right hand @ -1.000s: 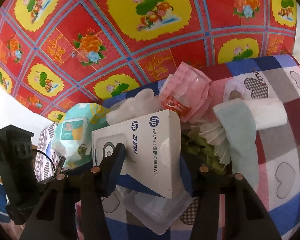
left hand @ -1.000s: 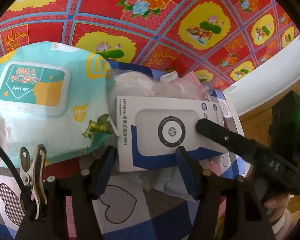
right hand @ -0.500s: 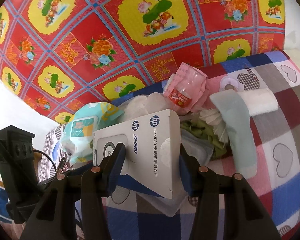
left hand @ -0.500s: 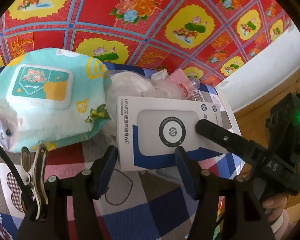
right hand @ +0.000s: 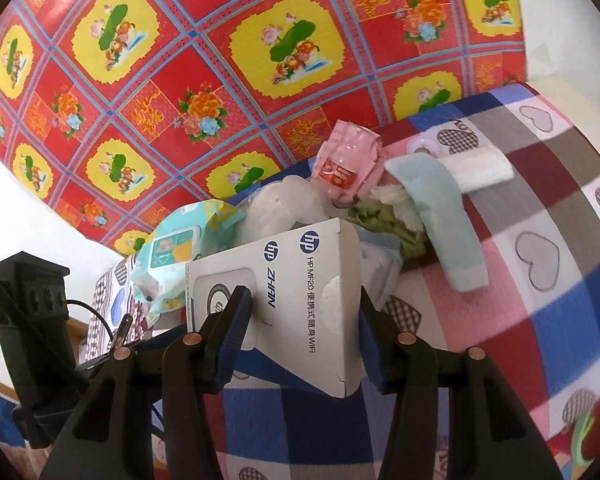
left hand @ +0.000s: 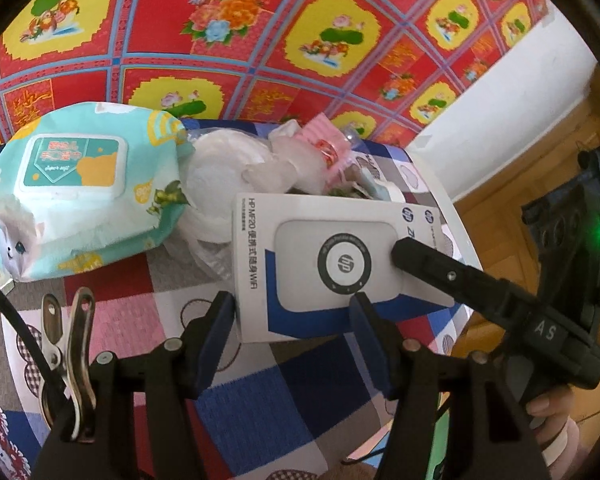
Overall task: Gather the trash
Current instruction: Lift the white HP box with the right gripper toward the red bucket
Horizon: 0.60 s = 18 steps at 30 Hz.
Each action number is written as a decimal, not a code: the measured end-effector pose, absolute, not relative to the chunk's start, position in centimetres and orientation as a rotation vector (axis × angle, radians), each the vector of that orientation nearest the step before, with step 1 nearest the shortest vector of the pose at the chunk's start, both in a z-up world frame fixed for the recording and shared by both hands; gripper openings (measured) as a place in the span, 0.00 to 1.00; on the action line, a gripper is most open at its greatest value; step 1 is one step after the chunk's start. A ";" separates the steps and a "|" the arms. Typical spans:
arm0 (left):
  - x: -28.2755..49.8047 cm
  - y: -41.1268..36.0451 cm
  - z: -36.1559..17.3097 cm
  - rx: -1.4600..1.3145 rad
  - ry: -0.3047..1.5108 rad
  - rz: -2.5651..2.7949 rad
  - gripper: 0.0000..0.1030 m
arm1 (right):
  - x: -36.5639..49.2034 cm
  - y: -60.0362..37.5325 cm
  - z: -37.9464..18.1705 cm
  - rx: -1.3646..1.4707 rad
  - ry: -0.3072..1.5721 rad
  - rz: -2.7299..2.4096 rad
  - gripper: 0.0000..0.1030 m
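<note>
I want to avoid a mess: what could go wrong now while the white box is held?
The right gripper seems to pinch the white HP box only near one end, so it may tilt or slip. Lifting it could drag the crumpled clear plastic and pink wrapper beside it off the checked cloth.

White printed cardboard box (left hand: 336, 264) looked matt; teal plastic wipes pack (left hand: 76, 196) glossy, crinkled; checked woven cloth (right hand: 540, 280) soft, matt.

Both wrist cameras sit close above the table, each looking along its claw; both catch the HP box (left hand: 332, 264) (right hand: 300, 300) at frame centre, from opposite sides.
</note>
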<state>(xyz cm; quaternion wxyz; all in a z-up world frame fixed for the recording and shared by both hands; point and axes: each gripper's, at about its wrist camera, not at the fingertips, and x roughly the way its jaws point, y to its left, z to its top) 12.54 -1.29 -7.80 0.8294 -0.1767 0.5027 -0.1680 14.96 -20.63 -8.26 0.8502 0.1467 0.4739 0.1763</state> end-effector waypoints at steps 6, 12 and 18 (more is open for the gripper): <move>11.3 -2.0 -7.3 -0.340 1.070 -0.393 0.61 | 12.7 -21.4 -8.0 0.334 0.976 0.334 0.51; 10.0 -2.7 -6.9 -0.304 1.067 -0.434 0.61 | 10.4 -22.4 -7.9 0.367 0.954 0.296 0.51; 8.7 -3.6 -6.6 -0.266 1.067 -0.468 0.61 | 8.3 -23.3 -8.0 0.406 0.934 0.265 0.51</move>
